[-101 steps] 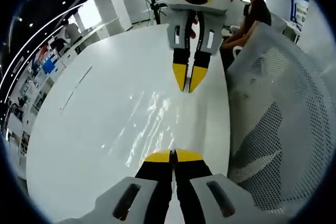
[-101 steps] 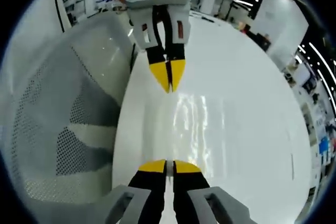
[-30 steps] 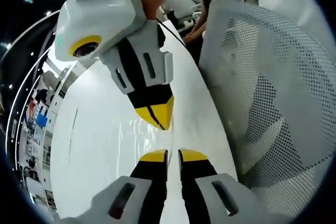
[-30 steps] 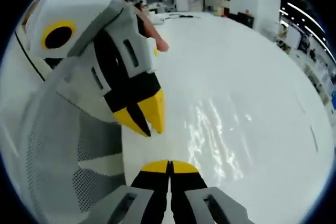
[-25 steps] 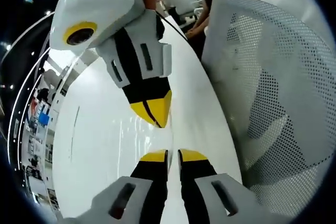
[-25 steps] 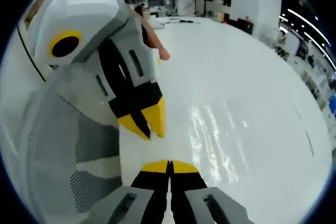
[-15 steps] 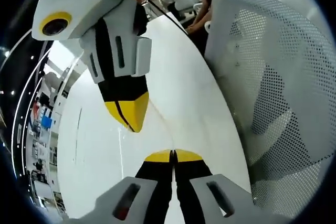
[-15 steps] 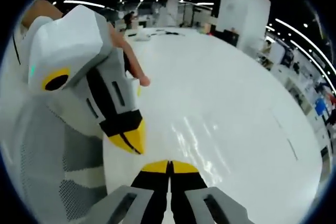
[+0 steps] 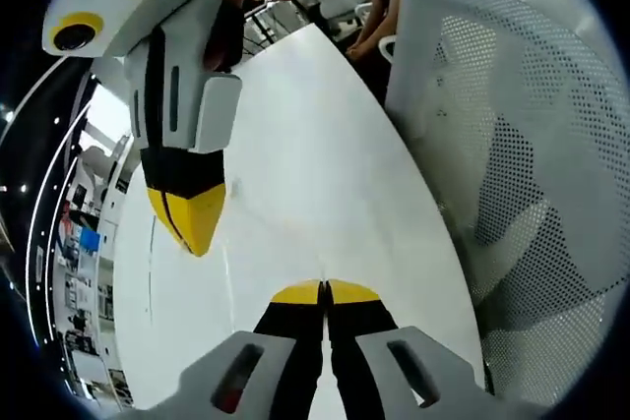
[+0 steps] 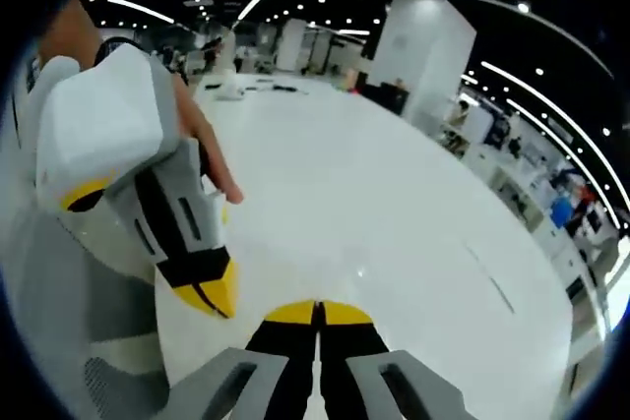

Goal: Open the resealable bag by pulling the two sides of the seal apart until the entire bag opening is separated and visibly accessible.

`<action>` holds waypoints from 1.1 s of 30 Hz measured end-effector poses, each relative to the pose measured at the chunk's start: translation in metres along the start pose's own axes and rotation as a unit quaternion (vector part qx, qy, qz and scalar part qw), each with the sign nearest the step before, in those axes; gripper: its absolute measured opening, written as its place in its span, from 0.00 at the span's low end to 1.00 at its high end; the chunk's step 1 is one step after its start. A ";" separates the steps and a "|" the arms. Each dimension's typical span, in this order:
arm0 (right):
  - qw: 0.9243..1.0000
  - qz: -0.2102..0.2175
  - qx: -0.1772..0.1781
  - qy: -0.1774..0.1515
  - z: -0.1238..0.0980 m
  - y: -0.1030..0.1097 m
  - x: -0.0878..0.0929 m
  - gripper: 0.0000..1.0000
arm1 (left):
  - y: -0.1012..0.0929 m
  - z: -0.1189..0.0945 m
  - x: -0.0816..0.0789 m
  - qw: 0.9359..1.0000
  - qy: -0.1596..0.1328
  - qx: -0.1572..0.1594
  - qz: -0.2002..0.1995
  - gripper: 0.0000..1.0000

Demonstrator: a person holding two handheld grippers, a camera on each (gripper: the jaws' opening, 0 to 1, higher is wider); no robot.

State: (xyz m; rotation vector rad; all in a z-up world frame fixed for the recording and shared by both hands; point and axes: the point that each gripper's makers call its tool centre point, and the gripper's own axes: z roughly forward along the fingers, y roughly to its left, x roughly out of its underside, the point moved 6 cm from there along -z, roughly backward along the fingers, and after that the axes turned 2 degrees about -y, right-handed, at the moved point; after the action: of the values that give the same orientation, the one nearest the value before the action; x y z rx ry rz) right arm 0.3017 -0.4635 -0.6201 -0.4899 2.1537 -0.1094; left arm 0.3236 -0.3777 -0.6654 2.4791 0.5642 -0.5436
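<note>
Both jaw pairs closed: left gripper (image 9: pixel 324 291), right gripper (image 10: pixel 317 313). Bag film between them? Cannot tell. Pull apart slowly over table (image 9: pixel 325 154).

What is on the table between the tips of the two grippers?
In the left gripper view, bare white table separates the left gripper from the right gripper; the bag is not discernible there.
</note>
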 end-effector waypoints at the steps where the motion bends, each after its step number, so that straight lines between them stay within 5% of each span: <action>1: 1.000 -0.003 0.009 -0.005 -0.001 -0.002 -0.001 0.00 | 0.001 0.000 -0.001 1.000 0.000 0.000 0.000 0.00; 15: 0.998 -0.013 0.042 -0.033 -0.010 -0.008 -0.004 0.00 | 0.008 0.003 0.001 1.000 0.019 -0.010 -0.013 0.00; 26: 0.998 -0.043 0.038 -0.015 0.001 -0.004 0.006 0.00 | 0.005 0.005 0.004 0.991 0.018 -0.020 -0.130 0.00; 33: 0.996 -0.084 0.028 0.009 0.012 -0.002 0.019 0.00 | 0.005 0.006 0.003 0.989 0.011 -0.024 -0.147 0.06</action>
State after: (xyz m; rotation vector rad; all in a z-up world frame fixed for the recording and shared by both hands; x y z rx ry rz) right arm 0.3015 -0.4717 -0.6412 -0.6391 2.1174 -0.2678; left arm 0.3269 -0.3839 -0.6697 2.3723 0.9498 -0.6079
